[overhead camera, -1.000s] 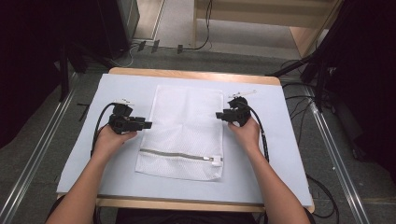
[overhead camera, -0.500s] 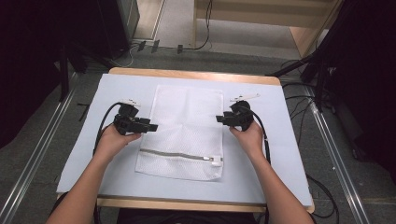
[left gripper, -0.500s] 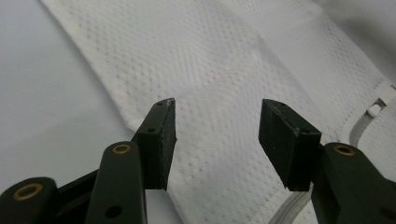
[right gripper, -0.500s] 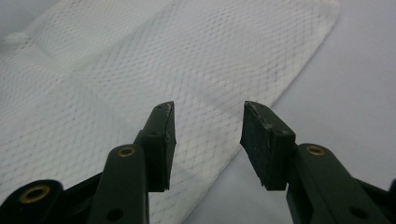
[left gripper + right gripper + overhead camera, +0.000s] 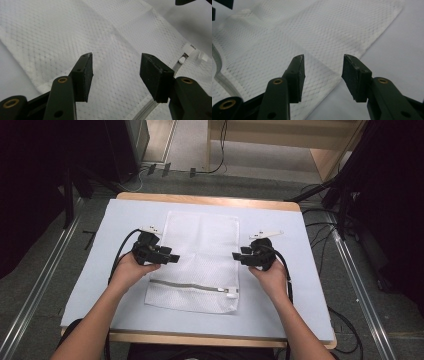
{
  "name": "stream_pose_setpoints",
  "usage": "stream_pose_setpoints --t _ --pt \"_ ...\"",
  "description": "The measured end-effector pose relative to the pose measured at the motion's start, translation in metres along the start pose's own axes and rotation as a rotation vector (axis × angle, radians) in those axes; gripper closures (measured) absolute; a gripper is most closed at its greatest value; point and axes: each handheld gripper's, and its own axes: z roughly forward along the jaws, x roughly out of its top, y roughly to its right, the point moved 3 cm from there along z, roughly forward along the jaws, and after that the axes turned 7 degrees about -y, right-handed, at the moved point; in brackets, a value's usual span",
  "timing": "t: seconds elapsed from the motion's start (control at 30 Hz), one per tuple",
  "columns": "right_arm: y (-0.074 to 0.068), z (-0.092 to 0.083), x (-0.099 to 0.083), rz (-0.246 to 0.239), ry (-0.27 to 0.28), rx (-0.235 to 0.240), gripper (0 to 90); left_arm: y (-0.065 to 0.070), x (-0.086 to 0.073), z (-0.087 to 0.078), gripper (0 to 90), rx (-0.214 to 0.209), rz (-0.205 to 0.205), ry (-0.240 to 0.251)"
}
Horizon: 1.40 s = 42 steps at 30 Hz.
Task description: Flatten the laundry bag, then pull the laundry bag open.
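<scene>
A white mesh laundry bag point(image 5: 200, 262) lies flat on the pale blue counter point(image 5: 95, 270), a rectangle with its long sides running away from the person. A zipper point(image 5: 192, 286) crosses it near the close end, shut, its white pull point(image 5: 231, 292) at the right side. The netting is smooth, with faint creases.

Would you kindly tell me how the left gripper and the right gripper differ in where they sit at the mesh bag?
The left gripper hangs over the white mesh laundry bag's left edge, the right gripper over its right edge. The left gripper's jaws span mesh with the zipper beyond; the right gripper's jaws straddle the bag's edge, with bare table cover beside it. Both have just been opening, with nothing between the jaws.
</scene>
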Motion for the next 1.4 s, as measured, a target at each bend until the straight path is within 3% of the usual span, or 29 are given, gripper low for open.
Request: stream_pose_setpoints --t 0.23,0.5,1.03,1.4 --pt "-0.015 -0.004 -0.017 -0.038 -0.006 0.022 53.1 0.010 0.003 0.004 44.9 -0.017 0.026 -0.009" --pt "-0.029 -0.012 -0.028 -0.033 -0.016 0.049 54.2 0.025 0.002 0.007 44.8 -0.038 0.050 -0.016" --pt "-0.043 -0.021 -0.052 -0.009 -0.053 0.079 58.9 0.052 0.001 0.016 45.3 -0.071 0.103 -0.010" --pt "-0.051 -0.015 -0.060 -0.046 -0.091 0.083 82.0 0.065 0.002 0.024 45.7 -0.071 0.132 -0.019"
